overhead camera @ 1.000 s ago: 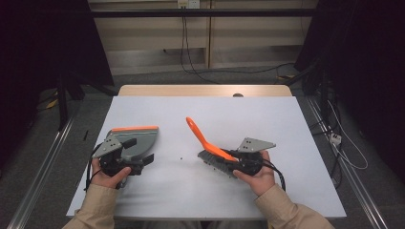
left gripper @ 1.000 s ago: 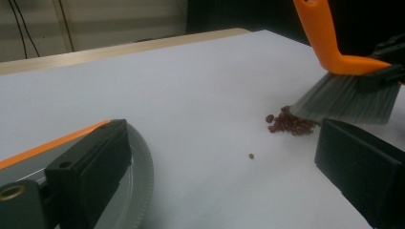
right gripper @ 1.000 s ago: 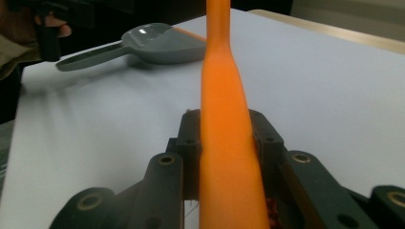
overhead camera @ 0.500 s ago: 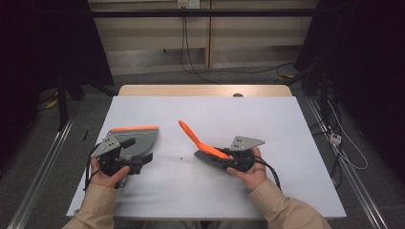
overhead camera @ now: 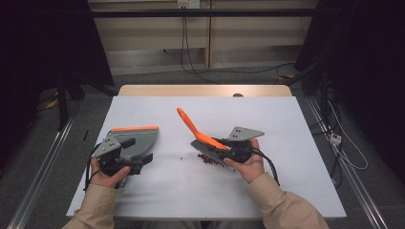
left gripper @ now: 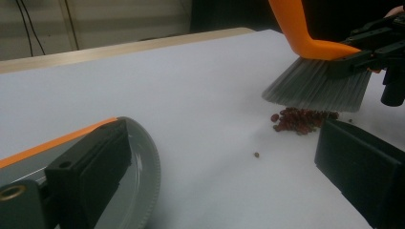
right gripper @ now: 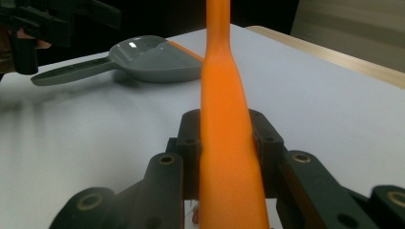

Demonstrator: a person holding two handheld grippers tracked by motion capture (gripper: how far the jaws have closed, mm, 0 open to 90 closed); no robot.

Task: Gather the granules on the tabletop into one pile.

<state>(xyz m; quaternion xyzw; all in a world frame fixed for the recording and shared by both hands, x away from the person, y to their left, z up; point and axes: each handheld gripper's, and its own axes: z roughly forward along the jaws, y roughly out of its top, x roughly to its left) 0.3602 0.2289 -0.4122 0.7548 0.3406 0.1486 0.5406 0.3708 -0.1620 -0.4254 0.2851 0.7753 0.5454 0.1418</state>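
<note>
My right gripper point(overhead camera: 224, 151) is clamped tight, both jaws pressed against the sides of the brush handle point(right gripper: 228, 143) that runs up between them. My right hand point(overhead camera: 246, 164) grips it from behind, forearm slanting in from below, jaws pointing toward my left gripper point(overhead camera: 136, 160). My left hand point(overhead camera: 109, 172) holds that gripper low and level, jaws pointing toward my right one; whether they pinch the dustpan's handle I cannot tell.
</note>
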